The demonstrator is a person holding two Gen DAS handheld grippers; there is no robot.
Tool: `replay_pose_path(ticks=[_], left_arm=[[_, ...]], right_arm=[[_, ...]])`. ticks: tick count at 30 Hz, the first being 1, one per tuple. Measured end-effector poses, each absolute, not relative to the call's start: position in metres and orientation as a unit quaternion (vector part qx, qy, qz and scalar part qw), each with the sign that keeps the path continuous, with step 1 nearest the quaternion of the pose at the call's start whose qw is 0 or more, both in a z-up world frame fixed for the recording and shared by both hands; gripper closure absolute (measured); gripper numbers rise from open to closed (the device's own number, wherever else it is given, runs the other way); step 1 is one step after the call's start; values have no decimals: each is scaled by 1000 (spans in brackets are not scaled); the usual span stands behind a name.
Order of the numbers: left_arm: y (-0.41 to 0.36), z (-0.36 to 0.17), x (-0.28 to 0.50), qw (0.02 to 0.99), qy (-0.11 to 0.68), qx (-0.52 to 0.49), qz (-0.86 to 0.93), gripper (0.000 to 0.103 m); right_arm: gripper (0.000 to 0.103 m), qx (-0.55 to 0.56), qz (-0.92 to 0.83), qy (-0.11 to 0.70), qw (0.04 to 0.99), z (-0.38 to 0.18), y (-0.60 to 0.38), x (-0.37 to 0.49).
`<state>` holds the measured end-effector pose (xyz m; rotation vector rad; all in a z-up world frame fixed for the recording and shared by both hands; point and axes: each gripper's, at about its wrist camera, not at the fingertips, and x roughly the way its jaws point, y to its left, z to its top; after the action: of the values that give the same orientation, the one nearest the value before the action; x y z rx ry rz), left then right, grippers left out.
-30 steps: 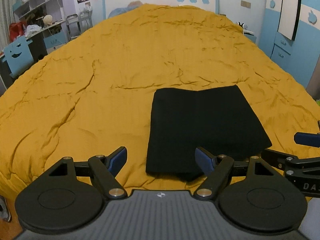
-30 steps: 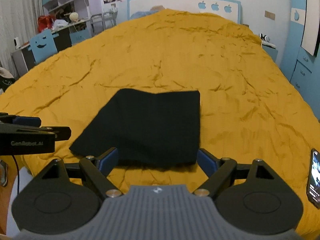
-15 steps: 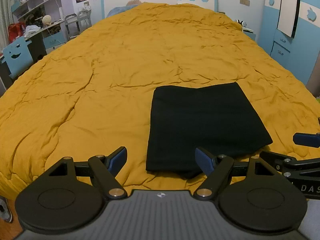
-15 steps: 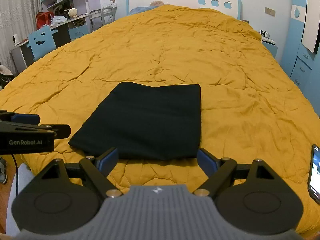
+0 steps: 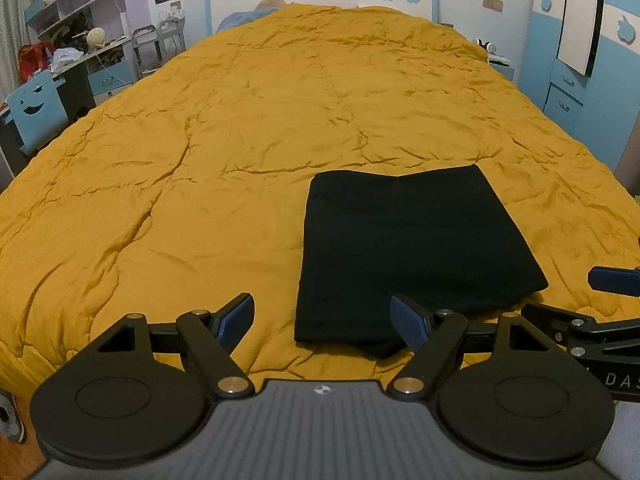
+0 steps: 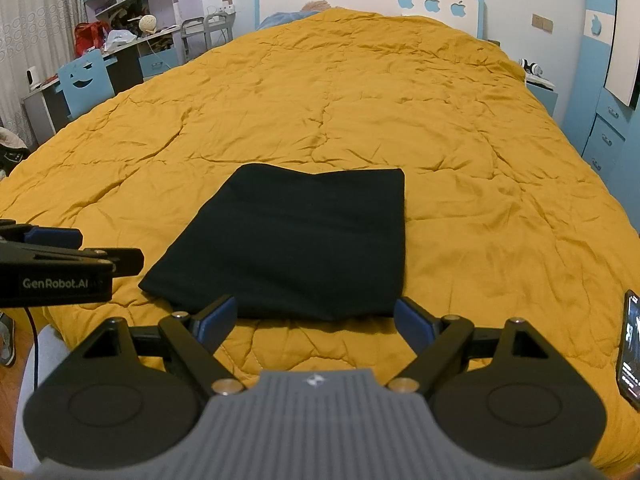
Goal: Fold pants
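Pants [image 5: 412,248] folded flat on quilt [image 5: 240,140]; left tool [image 5: 322,320], right tool [image 6: 314,318] spread, empty.

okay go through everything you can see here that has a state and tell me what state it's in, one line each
black pants: folded into a flat rectangle, lying on the quilt, not held.
left gripper: open, empty, short of the pants' near edge.
right gripper: open, empty, at the pants' near edge.
yellow quilt: spread over the bed, wrinkled.
phone: screen lit, at the bed's right edge.
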<state>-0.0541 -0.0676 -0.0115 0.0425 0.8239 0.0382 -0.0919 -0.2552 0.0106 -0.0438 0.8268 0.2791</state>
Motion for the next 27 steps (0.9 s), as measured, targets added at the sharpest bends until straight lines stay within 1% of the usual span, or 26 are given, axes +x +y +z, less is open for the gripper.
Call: replay_pose_path(ticks=[27], left_arm=[[-68, -10, -51, 915, 402, 24, 11, 13]], right_arm=[[21, -22, 135, 400, 906, 12, -255, -92]])
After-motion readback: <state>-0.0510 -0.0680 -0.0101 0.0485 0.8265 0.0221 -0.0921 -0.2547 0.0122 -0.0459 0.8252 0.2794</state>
